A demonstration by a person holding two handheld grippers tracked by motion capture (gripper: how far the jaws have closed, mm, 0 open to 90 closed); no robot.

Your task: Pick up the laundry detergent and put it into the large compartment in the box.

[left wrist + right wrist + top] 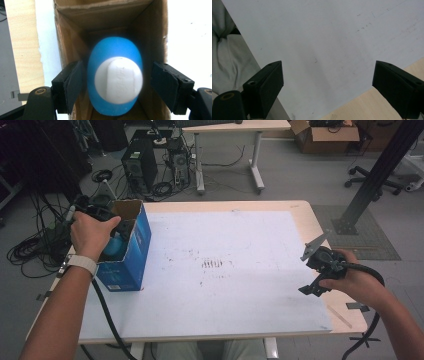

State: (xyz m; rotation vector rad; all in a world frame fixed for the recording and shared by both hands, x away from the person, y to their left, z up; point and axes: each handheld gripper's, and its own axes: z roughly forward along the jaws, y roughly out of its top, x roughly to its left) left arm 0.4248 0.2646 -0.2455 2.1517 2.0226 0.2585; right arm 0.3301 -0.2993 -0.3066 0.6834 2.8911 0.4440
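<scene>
1. There is one blue box (131, 251) on the table (320, 227), near its left edge. It stands upright with the open top facing up, and its inner walls are brown cardboard.
2. Inside the box there is one blue bottle (115, 75) with one white cap (118, 80). In the left gripper view the cap faces the camera, so the long axis of the bottle runs along the depth of the box, cap end toward the opening.
3. The left gripper (116, 86) is at the mouth of the box, held by the left hand (91, 234), which wears a white wristband (82, 263). Its two jaws stand on both sides of the bottle. The left jaw is very near the blue body or touching it; I cannot tell which. The right jaw is clearly apart from it. So the jaws are spread and do not clamp the bottle.
4. The right gripper (328, 87) is in the right hand (357, 285), near the right edge of the table, well apart from the box. Its two jaws are wide apart, with nothing between them.
5. A white sheet (324, 37) covers most of the table, and the light wood shows at the borders.
</scene>
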